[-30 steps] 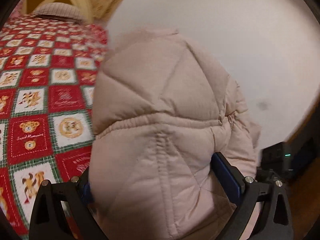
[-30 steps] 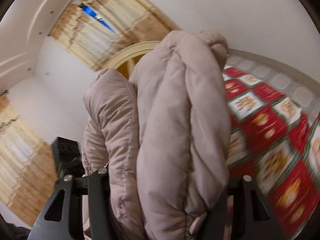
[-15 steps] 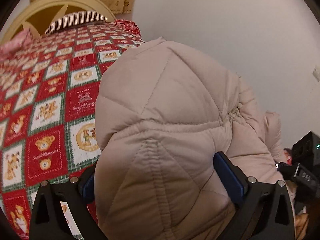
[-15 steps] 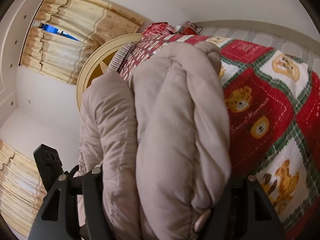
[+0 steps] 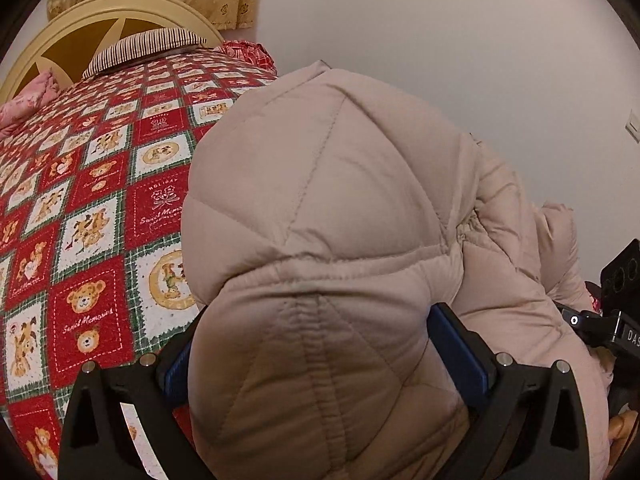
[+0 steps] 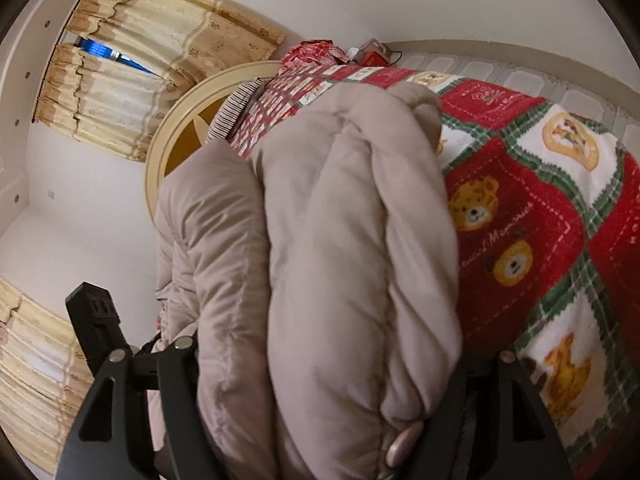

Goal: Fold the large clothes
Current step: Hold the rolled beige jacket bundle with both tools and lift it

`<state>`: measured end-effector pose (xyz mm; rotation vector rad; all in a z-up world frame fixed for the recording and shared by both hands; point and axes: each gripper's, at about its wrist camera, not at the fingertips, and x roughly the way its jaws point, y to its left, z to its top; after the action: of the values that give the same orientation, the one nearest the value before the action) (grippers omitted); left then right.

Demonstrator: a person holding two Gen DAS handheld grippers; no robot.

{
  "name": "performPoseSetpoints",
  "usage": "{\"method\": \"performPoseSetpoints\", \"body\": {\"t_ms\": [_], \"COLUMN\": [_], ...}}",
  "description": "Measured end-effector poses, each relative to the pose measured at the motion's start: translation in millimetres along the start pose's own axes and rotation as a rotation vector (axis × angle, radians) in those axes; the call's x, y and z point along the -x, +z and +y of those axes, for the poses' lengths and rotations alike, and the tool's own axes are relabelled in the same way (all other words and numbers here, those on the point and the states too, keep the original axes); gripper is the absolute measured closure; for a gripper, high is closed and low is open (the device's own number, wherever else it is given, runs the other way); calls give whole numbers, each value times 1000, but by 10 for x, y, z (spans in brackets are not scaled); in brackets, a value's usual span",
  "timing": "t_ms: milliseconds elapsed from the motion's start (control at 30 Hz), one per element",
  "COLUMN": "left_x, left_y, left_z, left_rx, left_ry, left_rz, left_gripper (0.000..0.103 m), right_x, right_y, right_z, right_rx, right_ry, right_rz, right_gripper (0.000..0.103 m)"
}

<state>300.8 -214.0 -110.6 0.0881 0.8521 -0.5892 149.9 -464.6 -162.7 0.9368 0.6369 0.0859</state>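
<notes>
Both hand-held grippers hold the puffy beige coat up over the bed.

The left hand-held gripper [image 5: 320, 364] is clamped on a thick quilted bunch of the coat [image 5: 332, 208], blue pads pressed into it. The right hand-held gripper [image 6: 320, 392] pinches several bundled folds of the coat [image 6: 352, 240]. Beneath lies the red teddy-bear quilt [image 5: 88, 208], a striped pillow [image 5: 140, 46] against the headboard [image 5: 120, 10].

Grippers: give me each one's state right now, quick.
Left gripper: shut on the beige puffer jacket, fingers pressed into its padding.
Right gripper: shut on the same jacket, bunched between its fingers.
</notes>
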Motion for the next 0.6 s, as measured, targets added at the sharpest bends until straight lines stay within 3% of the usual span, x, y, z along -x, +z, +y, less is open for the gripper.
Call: {"method": "performPoseSetpoints", "body": {"t_ms": [300, 600], "left_x": [21, 82], "left_y": [-21, -44], "left_z": [-26, 9], "left_rx": [-16, -19], "left_ry": [29, 19], "left_rz": [-2, -7], "left_gripper": [1, 1], "right_x": [5, 49], "right_y": [-41, -87], "right_z": [50, 36], "right_rx": [17, 11], "right_ry": [-73, -65], "right_rz": [-17, -19], "right_gripper": [31, 30]}}
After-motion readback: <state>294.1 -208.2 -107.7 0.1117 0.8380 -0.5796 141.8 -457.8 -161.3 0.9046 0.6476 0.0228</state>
